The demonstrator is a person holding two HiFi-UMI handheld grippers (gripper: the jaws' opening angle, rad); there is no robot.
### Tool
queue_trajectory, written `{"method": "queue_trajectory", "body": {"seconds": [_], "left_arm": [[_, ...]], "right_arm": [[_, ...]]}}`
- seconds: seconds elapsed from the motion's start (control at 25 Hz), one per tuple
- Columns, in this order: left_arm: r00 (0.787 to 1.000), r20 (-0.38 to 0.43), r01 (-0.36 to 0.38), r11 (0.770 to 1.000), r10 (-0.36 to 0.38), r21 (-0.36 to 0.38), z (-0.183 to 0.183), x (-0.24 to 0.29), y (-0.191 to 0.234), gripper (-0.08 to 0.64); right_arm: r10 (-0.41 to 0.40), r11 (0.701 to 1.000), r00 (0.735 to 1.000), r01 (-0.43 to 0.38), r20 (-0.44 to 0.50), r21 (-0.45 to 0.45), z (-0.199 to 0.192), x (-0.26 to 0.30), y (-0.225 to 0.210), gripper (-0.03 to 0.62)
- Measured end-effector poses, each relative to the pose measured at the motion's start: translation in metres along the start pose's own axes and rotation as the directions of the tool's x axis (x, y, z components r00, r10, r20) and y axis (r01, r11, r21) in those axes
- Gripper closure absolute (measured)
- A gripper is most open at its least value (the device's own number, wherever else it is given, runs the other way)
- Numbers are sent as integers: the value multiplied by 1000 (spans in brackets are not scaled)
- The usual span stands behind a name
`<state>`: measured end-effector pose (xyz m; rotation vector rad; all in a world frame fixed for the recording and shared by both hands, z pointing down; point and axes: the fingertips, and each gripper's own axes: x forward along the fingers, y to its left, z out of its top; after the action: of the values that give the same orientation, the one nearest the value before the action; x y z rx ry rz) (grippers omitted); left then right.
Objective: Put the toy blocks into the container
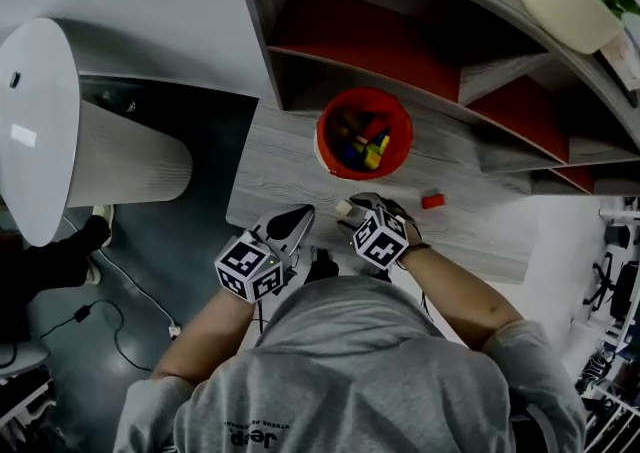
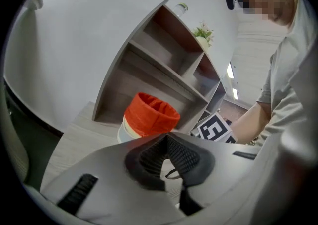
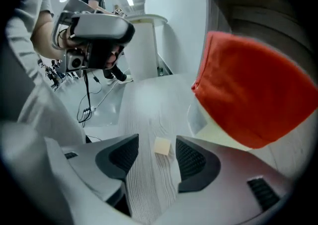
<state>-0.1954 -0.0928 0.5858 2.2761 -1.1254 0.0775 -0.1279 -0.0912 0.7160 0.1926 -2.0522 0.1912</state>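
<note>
step: grabbing cream block [image 3: 162, 146] off table [image 3: 149, 110] | right gripper [image 3: 157, 138] jaws wide around it, no squeeze yet | left gripper [image 2: 166, 142] pinched closed, empty I think | next: close, lift, drop in red container [image 1: 322, 136]

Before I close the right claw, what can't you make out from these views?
1. Blocks in the container: too small and dark to count in the head view; its rim hides them in both gripper views.
2. Red block: seen only in the head view, outside both gripper views.
3. Near edge of the table: hidden under the person's head and shoulders in the head view.
</note>
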Motion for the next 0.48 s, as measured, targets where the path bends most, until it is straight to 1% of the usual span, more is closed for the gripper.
{"method": "queue_trajectory", "body": {"seconds": [0.16, 0.32, 0.36, 0.44, 0.48], "left_arm": [[998, -56, -18, 1000, 17, -25, -35, -2, 8, 551], [996, -81, -27, 999, 24, -40, -56, -2, 18, 551], [996, -84, -28, 999, 24, -44, -59, -2, 20, 551], [996, -88, -28, 998, 23, -54, -65, -2, 20, 551], [996, -90, -27, 998, 22, -58, -67, -2, 20, 551]], "right_arm": [[-3, 1000, 999, 3, -41, 2, -15, 33, 11, 338], [-41, 999, 997, 41, -62, 10, -21, 53, 6, 348], [-47, 999, 997, 48, -65, 12, -23, 57, 4, 360], [-56, 998, 996, 57, -68, 13, -25, 61, 1, 430], [-59, 998, 996, 60, -68, 12, -26, 62, 1, 448]]}}
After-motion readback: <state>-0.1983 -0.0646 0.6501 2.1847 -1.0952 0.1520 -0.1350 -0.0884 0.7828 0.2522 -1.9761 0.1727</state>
